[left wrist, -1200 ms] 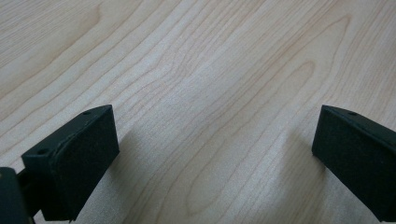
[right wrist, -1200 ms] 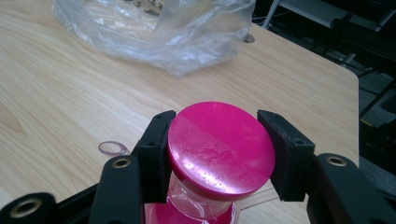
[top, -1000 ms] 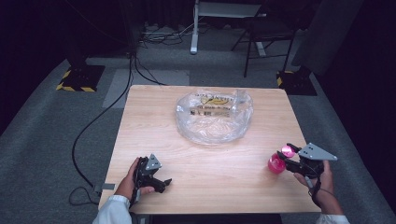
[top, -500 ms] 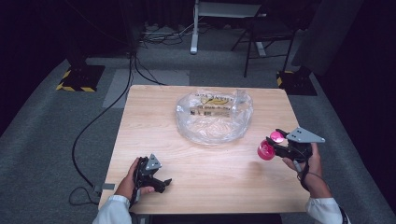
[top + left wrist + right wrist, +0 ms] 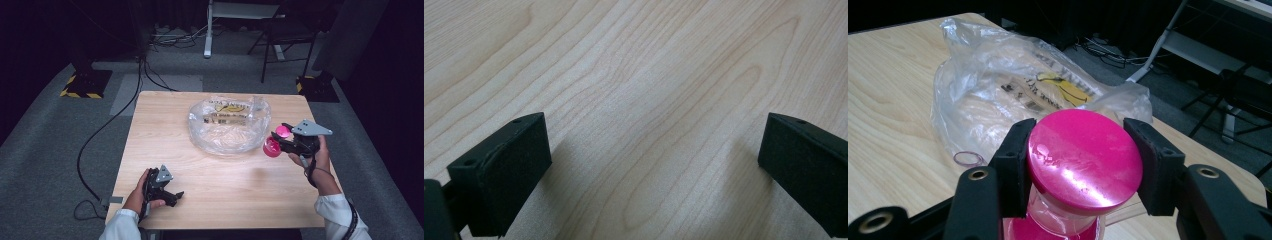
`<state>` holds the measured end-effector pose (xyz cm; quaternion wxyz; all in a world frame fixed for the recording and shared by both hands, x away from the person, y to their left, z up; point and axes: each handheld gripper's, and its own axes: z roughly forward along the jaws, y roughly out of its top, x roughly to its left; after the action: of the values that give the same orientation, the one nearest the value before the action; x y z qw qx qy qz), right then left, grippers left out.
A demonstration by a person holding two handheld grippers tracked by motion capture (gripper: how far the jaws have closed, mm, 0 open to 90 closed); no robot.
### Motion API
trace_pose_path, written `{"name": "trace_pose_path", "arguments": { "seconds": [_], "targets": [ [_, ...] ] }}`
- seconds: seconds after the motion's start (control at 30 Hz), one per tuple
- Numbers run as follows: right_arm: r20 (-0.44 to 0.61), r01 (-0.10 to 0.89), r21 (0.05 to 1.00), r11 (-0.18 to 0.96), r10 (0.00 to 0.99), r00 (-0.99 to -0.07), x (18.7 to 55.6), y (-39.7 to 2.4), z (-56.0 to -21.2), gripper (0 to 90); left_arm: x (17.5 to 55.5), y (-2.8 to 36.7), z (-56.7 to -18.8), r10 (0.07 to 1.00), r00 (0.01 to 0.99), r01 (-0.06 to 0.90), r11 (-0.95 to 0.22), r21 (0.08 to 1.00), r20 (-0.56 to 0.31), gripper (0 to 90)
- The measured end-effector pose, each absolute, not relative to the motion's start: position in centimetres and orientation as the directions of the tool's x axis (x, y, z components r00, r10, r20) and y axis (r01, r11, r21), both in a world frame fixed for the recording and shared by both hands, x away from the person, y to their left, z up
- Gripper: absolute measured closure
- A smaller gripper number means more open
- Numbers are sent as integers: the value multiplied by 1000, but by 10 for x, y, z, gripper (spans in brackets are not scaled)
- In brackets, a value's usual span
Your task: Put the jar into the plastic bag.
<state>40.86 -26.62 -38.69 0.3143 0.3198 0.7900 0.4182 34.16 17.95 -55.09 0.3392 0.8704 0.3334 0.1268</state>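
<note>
Beside the plastic bag (image 5: 227,125), right hand-held gripper (image 5: 278,141) clamps a pink hourglass timer (image 5: 1083,160).
Left hand-held gripper (image 5: 649,170) gapes wide, empty, on the table (image 5: 165,130).

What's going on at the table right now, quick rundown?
Right gripper shut on pink hourglass-shaped toy, held above table beside clear plastic bag. Left gripper open, low over bare wood. Nothing between toy and bag.

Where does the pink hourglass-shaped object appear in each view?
High view: pink hourglass-shaped object right of centre, in the right gripper, beside the clear plastic bag.
Left gripper view: not in it.
Right gripper view: bottom centre.
Shared landmark: the bag.
</note>
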Motion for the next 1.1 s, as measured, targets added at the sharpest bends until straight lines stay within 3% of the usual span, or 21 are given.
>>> {"name": "trace_pose_path", "arguments": {
  "seconds": [0.6, 1.1],
  "targets": [
    [-261, 203, 857, 474, 738, -622, 443, -205, -373, 485, 342, 180, -551, 666, 746, 494, -548, 675, -5, 2],
    [-266, 240, 839, 489, 753, -602, 485, -169, -373, 485, 342, 179, -551, 667, 745, 494, -547, 675, -6, 2]
  ]
}}
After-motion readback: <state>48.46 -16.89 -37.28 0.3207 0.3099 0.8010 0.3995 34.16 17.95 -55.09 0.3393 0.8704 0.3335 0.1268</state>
